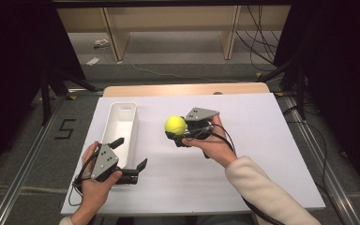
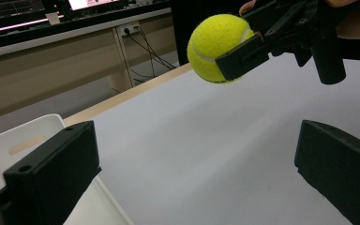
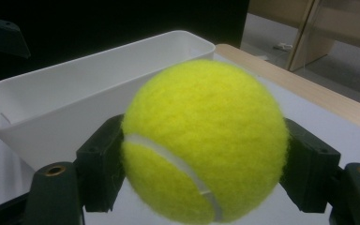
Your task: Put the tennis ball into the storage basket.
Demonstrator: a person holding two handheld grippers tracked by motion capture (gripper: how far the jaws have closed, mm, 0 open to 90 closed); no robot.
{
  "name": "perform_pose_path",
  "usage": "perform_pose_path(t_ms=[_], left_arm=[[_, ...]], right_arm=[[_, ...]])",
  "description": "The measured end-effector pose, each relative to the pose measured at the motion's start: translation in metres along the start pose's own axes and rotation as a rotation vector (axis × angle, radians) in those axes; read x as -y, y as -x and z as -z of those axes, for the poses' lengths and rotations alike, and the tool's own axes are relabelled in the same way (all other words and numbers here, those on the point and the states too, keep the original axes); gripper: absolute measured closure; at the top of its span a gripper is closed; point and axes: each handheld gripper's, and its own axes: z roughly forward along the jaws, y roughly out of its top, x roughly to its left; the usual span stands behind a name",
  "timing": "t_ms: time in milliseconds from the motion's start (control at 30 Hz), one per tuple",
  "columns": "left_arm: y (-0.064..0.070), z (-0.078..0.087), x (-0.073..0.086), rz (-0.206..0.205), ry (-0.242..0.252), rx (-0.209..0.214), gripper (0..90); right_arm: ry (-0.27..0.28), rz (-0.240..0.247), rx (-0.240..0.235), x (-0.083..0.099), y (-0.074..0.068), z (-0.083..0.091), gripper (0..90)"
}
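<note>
We saw the right gripper (image 1: 182, 136) with its fingers closed on a yellow tennis ball (image 1: 175, 124), one black pad pressed to each side of it. In the left gripper view the ball (image 2: 215, 47) hung above the white desk (image 1: 262, 154), not touching it, with bare surface beneath and all around it. The ball sat near the middle of the desk, just right of the long white bin (image 1: 120, 126), apart from the bin's right wall. From the right gripper view the bin's (image 3: 75, 93) open rim lay just behind the ball (image 3: 204, 140).

The left gripper (image 1: 130, 159) rested at the near left of the desk beside the bin's near end, its fingers spread wide and holding nothing. Between the two grippers the desk was bare, and so was the wide stretch right of the ball out to the desk's right edge.
</note>
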Motion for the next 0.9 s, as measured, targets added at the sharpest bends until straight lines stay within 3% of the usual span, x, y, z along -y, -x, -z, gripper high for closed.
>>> perform_pose_path(t_ms=[900], left_arm=[[0.0005, -0.001, 0.0003, -0.006, -0.004, 0.004, 0.0]], right_arm=[[0.0, -0.006, -0.004, -0.0015, -0.0013, -0.0038, 26.8]])
